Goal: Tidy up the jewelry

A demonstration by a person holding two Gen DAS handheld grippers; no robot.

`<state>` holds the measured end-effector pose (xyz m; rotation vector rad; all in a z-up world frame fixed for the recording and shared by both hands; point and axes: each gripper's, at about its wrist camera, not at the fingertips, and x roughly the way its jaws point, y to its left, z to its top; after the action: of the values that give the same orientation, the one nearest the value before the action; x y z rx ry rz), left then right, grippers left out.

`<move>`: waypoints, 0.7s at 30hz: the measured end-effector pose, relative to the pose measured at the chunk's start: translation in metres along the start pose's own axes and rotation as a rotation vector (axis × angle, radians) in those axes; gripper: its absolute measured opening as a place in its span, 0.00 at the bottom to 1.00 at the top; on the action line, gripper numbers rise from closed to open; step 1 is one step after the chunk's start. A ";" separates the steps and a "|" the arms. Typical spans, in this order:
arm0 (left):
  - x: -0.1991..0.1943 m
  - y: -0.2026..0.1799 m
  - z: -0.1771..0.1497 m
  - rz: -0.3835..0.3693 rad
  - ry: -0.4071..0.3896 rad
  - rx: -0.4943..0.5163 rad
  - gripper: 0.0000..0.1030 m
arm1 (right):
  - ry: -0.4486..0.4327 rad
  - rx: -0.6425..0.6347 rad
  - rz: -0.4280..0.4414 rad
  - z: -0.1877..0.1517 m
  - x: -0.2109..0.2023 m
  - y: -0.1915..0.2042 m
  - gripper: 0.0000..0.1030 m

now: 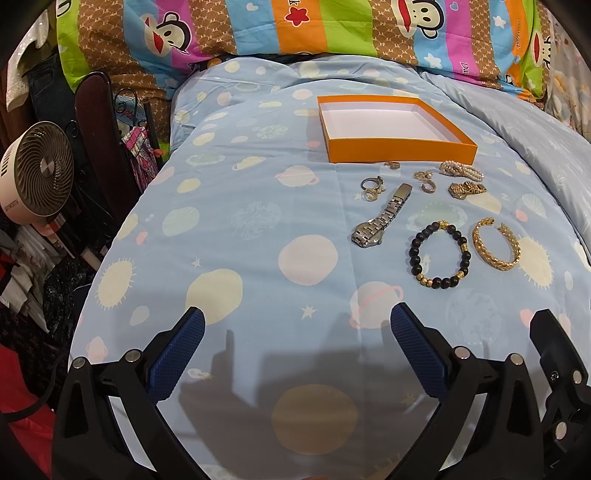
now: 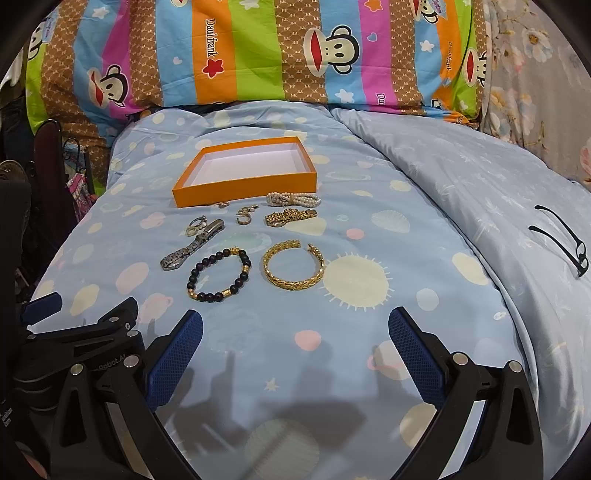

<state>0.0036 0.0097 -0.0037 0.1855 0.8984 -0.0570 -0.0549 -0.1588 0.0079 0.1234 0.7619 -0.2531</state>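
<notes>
An empty orange box (image 1: 402,150) (image 2: 243,189) lies on the blue bed cover. In front of it lie a silver watch (image 1: 380,218) (image 2: 192,245), a black bead bracelet (image 1: 439,254) (image 2: 219,274), a gold chain bracelet (image 1: 496,244) (image 2: 293,265), a gold watch band (image 1: 466,189) (image 2: 290,217), a pearl bracelet (image 1: 461,170) (image 2: 293,199) and several small rings and earrings (image 1: 371,186) (image 2: 245,216). My left gripper (image 1: 297,343) and right gripper (image 2: 295,343) are open and empty, well short of the jewelry.
Striped monkey-print pillows (image 1: 295,26) (image 2: 258,51) lie behind the box. A small fan (image 1: 37,173) and clutter stand off the bed's left edge. Black glasses (image 2: 565,240) lie on the grey quilt at right.
</notes>
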 end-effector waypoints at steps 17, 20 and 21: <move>0.015 0.022 0.007 0.025 0.002 -0.054 0.96 | 0.007 0.025 -0.003 0.017 0.028 -0.019 0.95; 0.022 0.033 0.011 0.038 0.001 -0.078 0.96 | 0.021 0.026 0.006 0.025 0.045 -0.021 0.94; 0.024 0.036 0.012 0.043 0.004 -0.087 0.96 | 0.033 0.028 0.010 0.028 0.053 -0.020 0.93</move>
<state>0.0329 0.0433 -0.0102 0.1241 0.8987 0.0224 -0.0051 -0.1934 -0.0096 0.1581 0.7905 -0.2523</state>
